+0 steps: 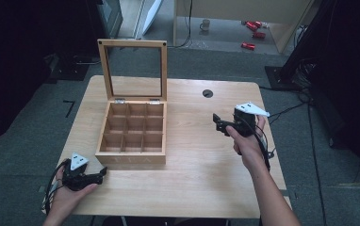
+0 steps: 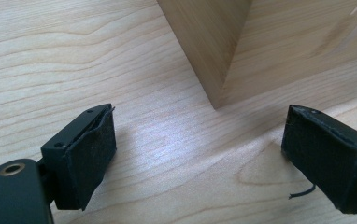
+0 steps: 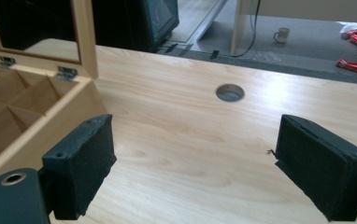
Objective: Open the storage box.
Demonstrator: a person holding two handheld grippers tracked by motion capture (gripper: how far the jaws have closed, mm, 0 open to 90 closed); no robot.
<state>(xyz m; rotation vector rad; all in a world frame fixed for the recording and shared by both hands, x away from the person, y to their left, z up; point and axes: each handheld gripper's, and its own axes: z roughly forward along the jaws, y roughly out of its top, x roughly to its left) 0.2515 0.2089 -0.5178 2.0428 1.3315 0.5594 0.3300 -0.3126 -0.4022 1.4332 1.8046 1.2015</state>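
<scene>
A wooden box divided into several empty compartments stands on the left half of the table. Its glass-paned lid is up, hinged at the far side. My left gripper lies low at the table's near left corner and points at the box's front left corner. Its jaws are open with bare wood between them. To the right of the box, a hand holds my right gripper above the table, pointing left. It is open too and holds nothing. The box sits off its left jaw.
A round cable hole is set in the table near its far edge, also seen as a hole ahead of the right jaws. On the floor beyond lie a mug and red objects. Dark equipment flanks the table.
</scene>
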